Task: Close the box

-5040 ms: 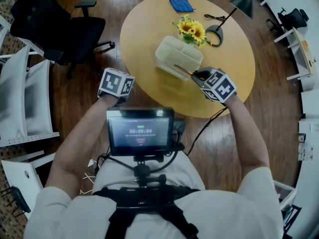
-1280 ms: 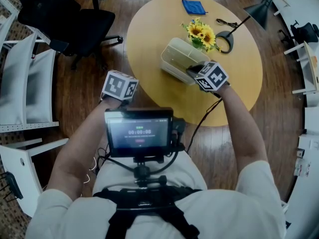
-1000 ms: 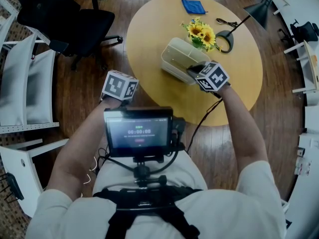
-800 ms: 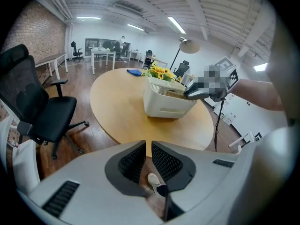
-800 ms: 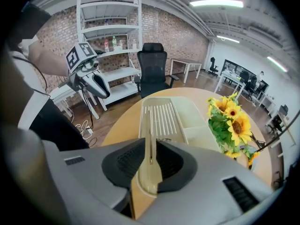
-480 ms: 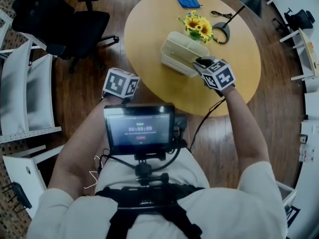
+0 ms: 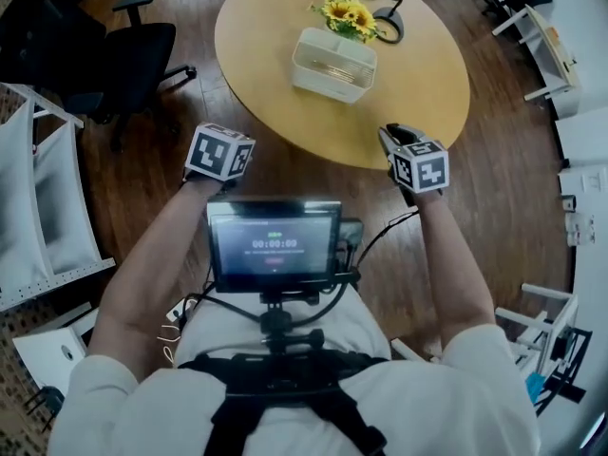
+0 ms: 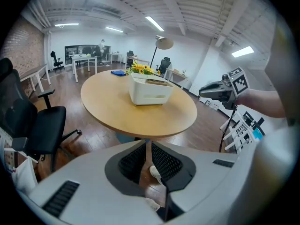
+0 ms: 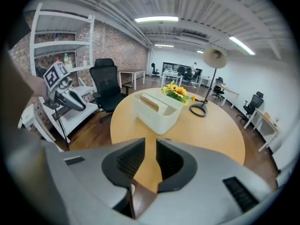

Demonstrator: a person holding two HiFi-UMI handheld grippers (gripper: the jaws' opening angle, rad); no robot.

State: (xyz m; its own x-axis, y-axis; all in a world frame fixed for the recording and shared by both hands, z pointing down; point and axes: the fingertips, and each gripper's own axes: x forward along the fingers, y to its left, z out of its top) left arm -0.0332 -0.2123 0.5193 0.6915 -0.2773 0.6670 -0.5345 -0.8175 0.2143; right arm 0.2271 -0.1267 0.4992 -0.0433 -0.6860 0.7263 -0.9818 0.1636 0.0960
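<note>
The cream ribbed plastic box sits on the round pale wooden desk, just beside a bunch of yellow sunflowers. The right tool hangs over the desk's near edge, well apart from the box. Its jaws have just been opening and stand slightly spread, empty. The left tool, off the desk, is pressed nearly together on nothing.

The head view looks steeply down from above the person, standing back from the round desk. The left gripper view and right gripper view sit lower, off the desk's near edge, angled inward across it from either side. All 3 share the desk and box.
</note>
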